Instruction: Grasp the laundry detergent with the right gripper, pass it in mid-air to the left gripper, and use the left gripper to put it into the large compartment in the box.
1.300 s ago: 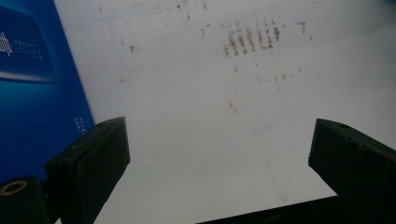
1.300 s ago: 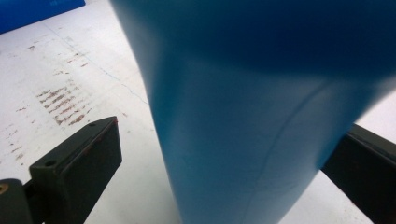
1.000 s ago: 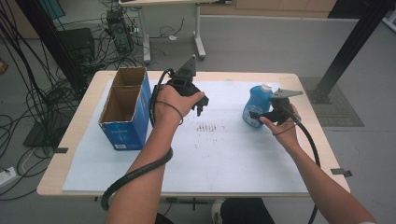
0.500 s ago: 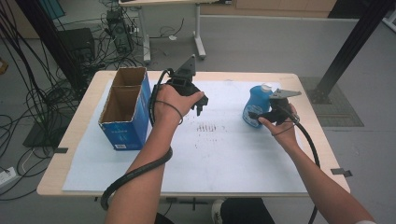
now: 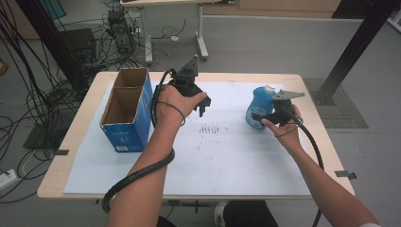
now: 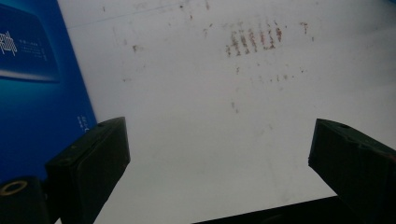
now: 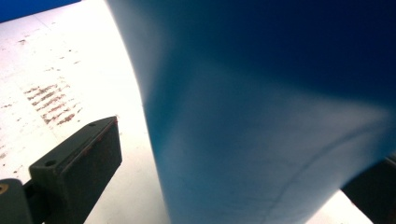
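1. looking from the high view, we see the blue plastic bottle with a white cap (image 5: pixel 259 107) standing near the right edge of the white table sheet (image 5: pixel 227 156), our right gripper (image 5: pixel 259 116) at its side.
2. our right gripper view shows its jaws spread, one clear of the bottle (image 7: pixel 280 116), the other mostly hidden.
3. our left gripper (image 6: pixel 219 158) hangs wide open and empty above the sheet (image 6: pixel 196 93), just beside the blue cardboard box (image 6: pixel 32 84).

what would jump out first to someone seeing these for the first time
Likely the blue bottle at the table's right, with the right gripper at its side, jaws spread either side of it. Next the blue cardboard box, open-topped, at the left, and the left gripper open above the stained white mat.
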